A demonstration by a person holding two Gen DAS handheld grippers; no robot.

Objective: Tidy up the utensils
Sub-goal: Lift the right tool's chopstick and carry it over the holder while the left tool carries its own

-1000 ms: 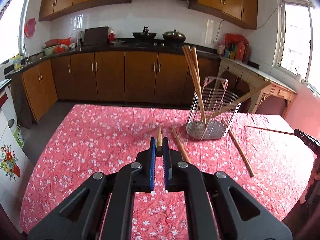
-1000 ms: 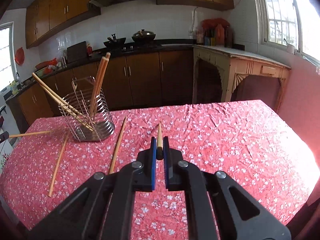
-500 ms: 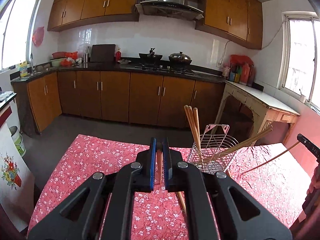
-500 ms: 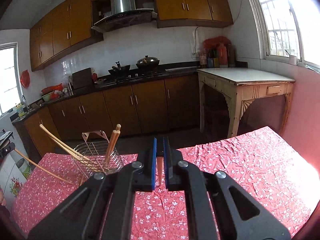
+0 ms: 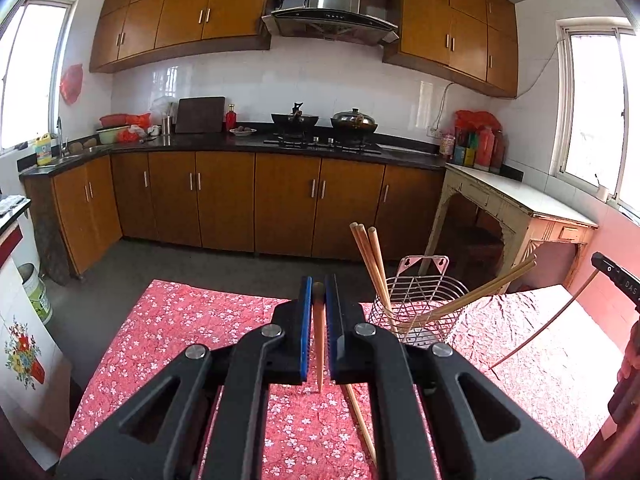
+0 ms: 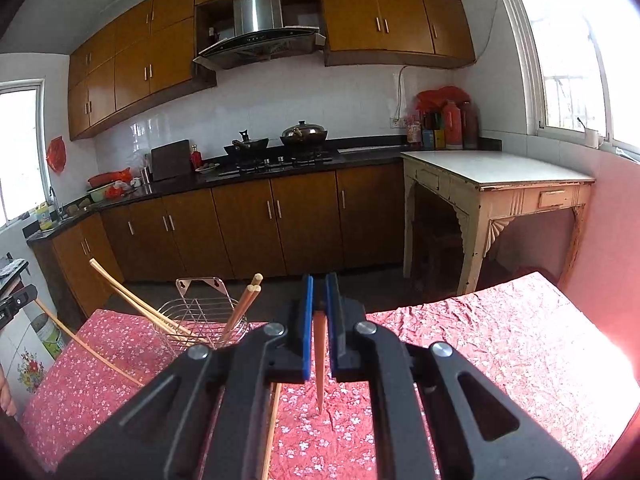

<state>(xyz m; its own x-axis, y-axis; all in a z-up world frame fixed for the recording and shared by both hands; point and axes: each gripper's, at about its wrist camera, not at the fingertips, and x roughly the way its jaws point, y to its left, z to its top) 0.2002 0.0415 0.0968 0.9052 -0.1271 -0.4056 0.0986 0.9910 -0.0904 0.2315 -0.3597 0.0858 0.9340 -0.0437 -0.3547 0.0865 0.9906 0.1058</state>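
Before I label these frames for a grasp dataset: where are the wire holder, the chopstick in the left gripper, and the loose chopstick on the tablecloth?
wire holder (image 5: 416, 312), left wrist view, front wires of the basket.
chopstick in the left gripper (image 5: 319, 344), left wrist view, mid-shaft between the pads.
loose chopstick (image 5: 362, 424), left wrist view, shaft lying on the tablecloth.

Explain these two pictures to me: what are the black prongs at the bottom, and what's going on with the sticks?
Each picture comes from a camera mounted on a hand-held gripper, looking forward along its two fingers; there is no robot arm, just a person holding one in each hand. The left gripper is shut on a chopstick pointing down at the table. The right gripper pinches another chopstick the same way. On the red flowered tablecloth stands a wire utensil basket already holding several chopsticks. One loose chopstick lies on the cloth. The kitchen counter fills the background.
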